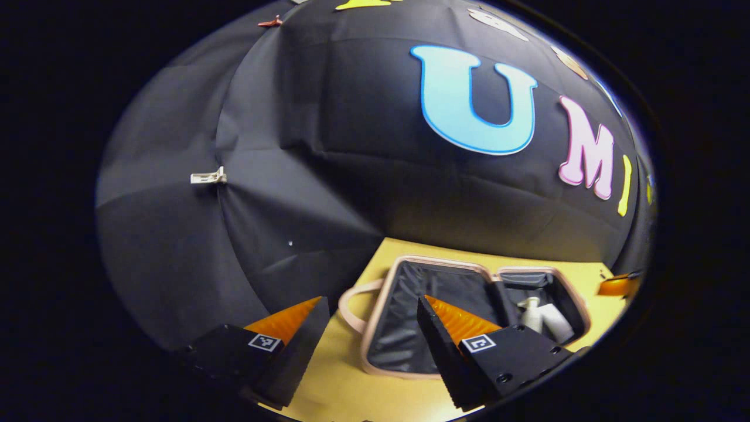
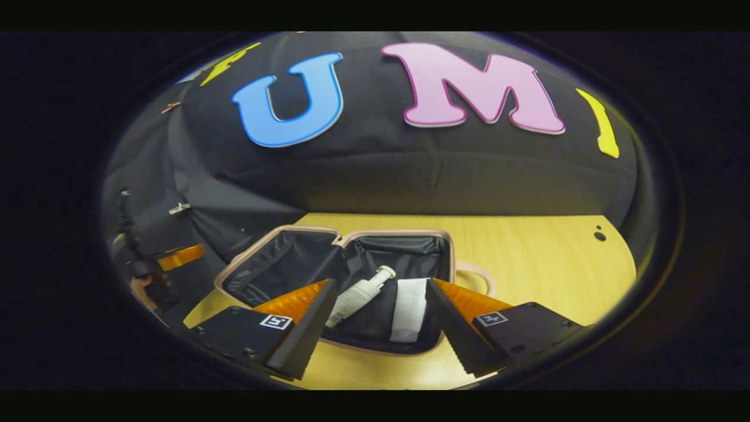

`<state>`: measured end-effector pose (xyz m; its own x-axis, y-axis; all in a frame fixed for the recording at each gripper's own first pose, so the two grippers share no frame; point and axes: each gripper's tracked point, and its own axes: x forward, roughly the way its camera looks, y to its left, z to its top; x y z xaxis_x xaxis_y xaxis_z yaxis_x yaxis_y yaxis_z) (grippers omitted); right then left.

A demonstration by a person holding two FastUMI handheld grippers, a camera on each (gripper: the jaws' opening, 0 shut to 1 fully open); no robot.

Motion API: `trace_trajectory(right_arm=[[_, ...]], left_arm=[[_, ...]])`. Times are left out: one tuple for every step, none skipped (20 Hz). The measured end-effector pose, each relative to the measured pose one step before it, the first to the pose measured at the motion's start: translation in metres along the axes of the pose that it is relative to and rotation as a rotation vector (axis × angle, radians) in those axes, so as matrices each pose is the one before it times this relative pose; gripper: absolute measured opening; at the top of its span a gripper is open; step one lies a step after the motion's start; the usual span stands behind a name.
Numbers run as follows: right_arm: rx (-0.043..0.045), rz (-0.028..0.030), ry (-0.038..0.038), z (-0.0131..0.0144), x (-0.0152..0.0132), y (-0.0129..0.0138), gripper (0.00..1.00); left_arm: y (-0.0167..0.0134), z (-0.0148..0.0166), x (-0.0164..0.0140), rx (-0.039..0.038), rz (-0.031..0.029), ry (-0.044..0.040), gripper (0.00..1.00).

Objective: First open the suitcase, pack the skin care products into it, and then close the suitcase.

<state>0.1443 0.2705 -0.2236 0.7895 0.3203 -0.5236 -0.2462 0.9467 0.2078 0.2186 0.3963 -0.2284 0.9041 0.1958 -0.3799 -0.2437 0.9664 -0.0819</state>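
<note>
Both grippers hang above the table with jaws spread wide and nothing between them: the left gripper (image 1: pixel 369 328) and the right gripper (image 2: pixel 381 319) alike. We note the small pink-trimmed suitcase with black fabric lining (image 2: pixel 281 264) lying fully open and flat on the yellow wooden table (image 2: pixel 539 264), both halves showing. In one half lie two skin care products: a white pump bottle (image 2: pixel 360 296) on its side, slanted, and a white squeeze tube (image 2: pixel 408 310) just beside it. The other half looks bare, as far as we can see (image 1: pixel 428 305).

We judge the opening done and the packing at least well advanced, since both items we can find are inside; we spot no other product on the table parts shown. What is left, by our reading, is the closing: folding one half over the other. A pink loop handle (image 1: pixel 351 299) sticks out from the case's side. The left view places its gripper near the bare half, so we guess that half is the likelier one to be lifted.

Farther off in the right gripper view, the left gripper and its hand appear at the edge, near the booth wall.
</note>
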Motion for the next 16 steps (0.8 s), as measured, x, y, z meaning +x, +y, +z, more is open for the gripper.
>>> trace_trajectory(right_arm=[[-0.01571,0.00743,-0.00798,-0.00008,-0.00955,-0.00109,0.96],[-0.01717,-0.00151,0.00372,-0.00287,-0.00979,-0.00450,0.96],[-0.01628,-0.00643,0.00554,-0.00448,-0.00800,-0.00632,0.97],[-0.01518,-0.00768,0.00334,-0.00474,-0.00773,-0.00683,0.96],[-0.00364,-0.01314,0.01640,-0.00868,-0.00854,-0.00783,0.96],[0.01235,-0.02035,0.03240,-0.01444,-0.00822,-0.00829,0.97],[0.02595,-0.01937,0.02240,-0.01454,-0.00574,-0.00675,0.96],[0.02785,-0.01465,0.02776,-0.01482,-0.00448,-0.00508,0.96],[0.02346,-0.01448,0.02918,-0.01596,-0.00308,-0.00593,0.96],[0.01716,-0.01272,0.02783,-0.01259,-0.00318,-0.00505,0.97],[0.01273,-0.00790,0.02175,-0.00950,-0.00181,-0.00365,0.97],[0.00244,-0.01016,0.01636,-0.00807,-0.00149,-0.00423,0.97],[-0.00824,0.00170,-0.00044,-0.00005,-0.00067,-0.00035,0.97],[-0.01173,0.00187,-0.00510,0.00234,-0.00121,-0.00025,0.97],[-0.00946,0.00211,-0.00839,0.00354,-0.00015,-0.00083,0.97],[-0.00273,0.00283,-0.01104,0.00441,-0.00030,0.00031,0.97]], left_arm=[[0.01388,-0.00759,0.02039,0.02803,0.03827,0.03042,0.96],[0.00777,-0.00929,0.01964,0.00606,0.00601,0.04281,0.96],[0.00011,-0.00873,0.01729,-0.00683,-0.01268,0.04493,0.96],[0.00093,-0.00655,0.01682,-0.00427,-0.00751,0.03587,0.96],[0.00613,-0.00736,0.01782,0.00226,-0.00151,0.03049,0.96],[0.00374,-0.00717,0.01656,-0.00338,-0.00636,0.04319,0.96],[-0.00076,-0.00584,0.00755,-0.01247,-0.02514,0.05276,0.96],[0.00015,-0.00149,0.00822,-0.01274,-0.01337,0.02861,0.95],[-0.00351,-0.00117,0.00890,-0.00924,-0.02650,0.02830,0.95],[0.00010,0.00140,0.00553,0.00436,-0.01009,0.01873,0.90],[0.00348,0.00011,0.00826,0.02191,0.01392,0.01879,0.88],[-0.00760,-0.00858,0.00607,0.02875,-0.02581,0.07358,0.82],[-0.00385,0.00450,0.00126,0.00170,-0.01474,0.00311,0.76],[0.00253,-0.00386,0.00348,0.00273,-0.01133,0.01401,0.64],[-0.00073,-0.00018,-0.00009,-0.00072,-0.00018,0.01016,0.61],[-0.00324,-0.00208,0.00184,-0.00552,-0.01012,0.01317,0.55]])
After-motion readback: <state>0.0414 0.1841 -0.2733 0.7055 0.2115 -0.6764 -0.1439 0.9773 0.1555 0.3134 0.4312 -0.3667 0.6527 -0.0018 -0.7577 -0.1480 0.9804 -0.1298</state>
